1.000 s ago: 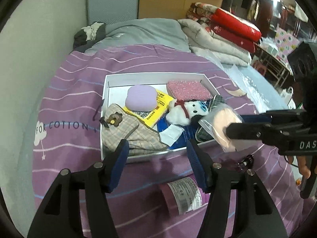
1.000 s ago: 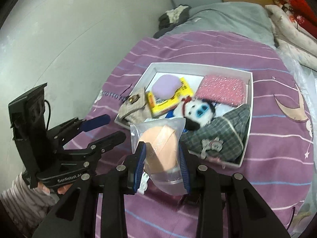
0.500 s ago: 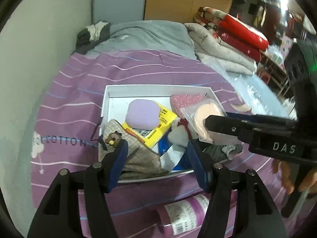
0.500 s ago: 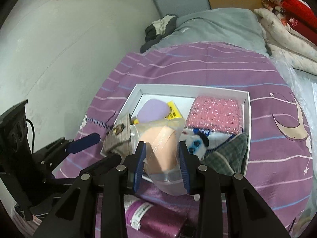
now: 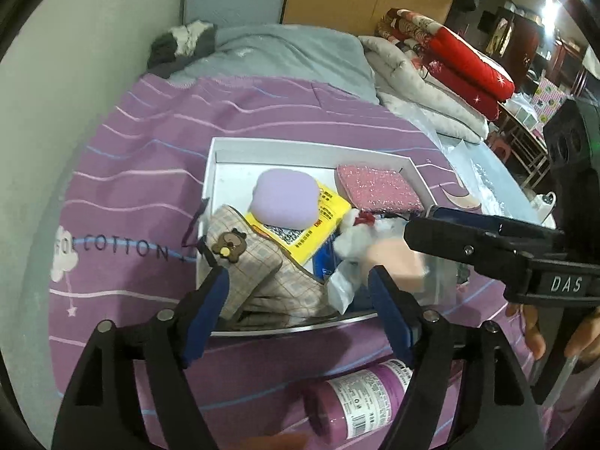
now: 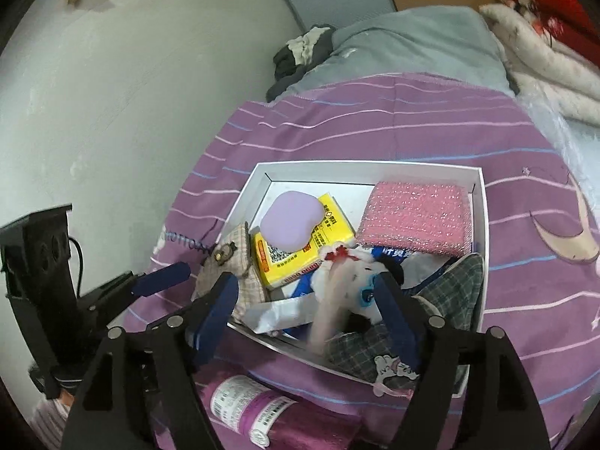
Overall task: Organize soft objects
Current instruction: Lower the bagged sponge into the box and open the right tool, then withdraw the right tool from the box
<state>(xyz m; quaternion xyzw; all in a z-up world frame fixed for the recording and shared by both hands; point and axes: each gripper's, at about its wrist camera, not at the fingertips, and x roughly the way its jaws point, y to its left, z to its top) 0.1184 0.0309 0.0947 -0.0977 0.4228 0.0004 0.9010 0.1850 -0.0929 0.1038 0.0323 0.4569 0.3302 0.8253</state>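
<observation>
— Sponge (image 5: 397, 262), the peach one in its clear bag: where is it against the box (image 5: 262, 146)?

— Inside the box's near right part, blurred, lying by the plush (image 6: 356, 277) and just under the right claw (image 6: 307, 292). That claw is opening; its blue pads stand clear on both sides of the sponge and press on nothing.

— And the left claw (image 5: 298, 300)?

— Opening too, empty, hovering over the box's near rim above the beige pouch (image 5: 258, 273).

— How full is the box?

— Crowded along the near half: beige pouch at the near left, yellow pack (image 5: 311, 225) with the lilac pad (image 5: 285, 202) on top toward the middle, pink scrubber (image 6: 416, 221) at the far right, plaid pouch (image 6: 450, 300) at the near right, hanging over the rim. Bare white floor shows only along the far wall and in the far left corner.

— Around the box?

— It sits on the purple bedspread (image 5: 150, 172). Left of and beyond the box the spread lies open; just before the near rim lies a purple bottle (image 5: 360, 397) on its side.
</observation>
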